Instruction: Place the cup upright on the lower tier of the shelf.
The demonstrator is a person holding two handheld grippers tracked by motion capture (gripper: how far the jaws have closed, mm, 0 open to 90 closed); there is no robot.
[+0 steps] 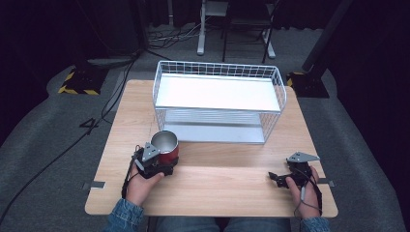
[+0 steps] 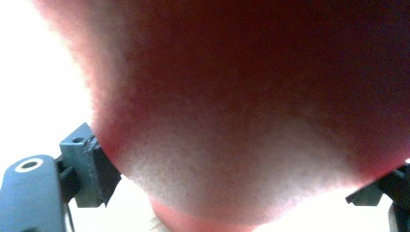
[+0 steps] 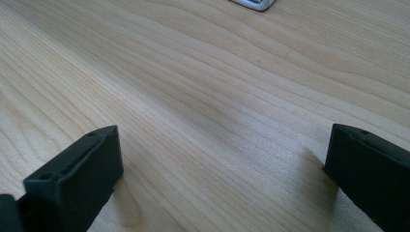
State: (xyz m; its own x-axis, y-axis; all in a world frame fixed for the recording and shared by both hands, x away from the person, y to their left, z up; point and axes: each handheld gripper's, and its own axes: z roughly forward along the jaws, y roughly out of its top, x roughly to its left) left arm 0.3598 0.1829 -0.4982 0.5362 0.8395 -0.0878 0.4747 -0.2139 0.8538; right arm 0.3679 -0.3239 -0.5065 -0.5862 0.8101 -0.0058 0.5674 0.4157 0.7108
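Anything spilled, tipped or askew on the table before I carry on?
Nothing stands out. The red metal cup sits upright between the left gripper's jaws, the white wire two-tier rack stands square on the wooden table, and the right gripper rests open.

**What stays unclear**

The red cup [image 2: 251, 121] is a blur in the left gripper view, its top and sides cut off. From above, the left gripper [image 1: 157, 162] hides the cup's lower wall

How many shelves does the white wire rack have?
2. The top shelf spans the white wire rack at its rim; the lower shelf lies beneath it, near the table.
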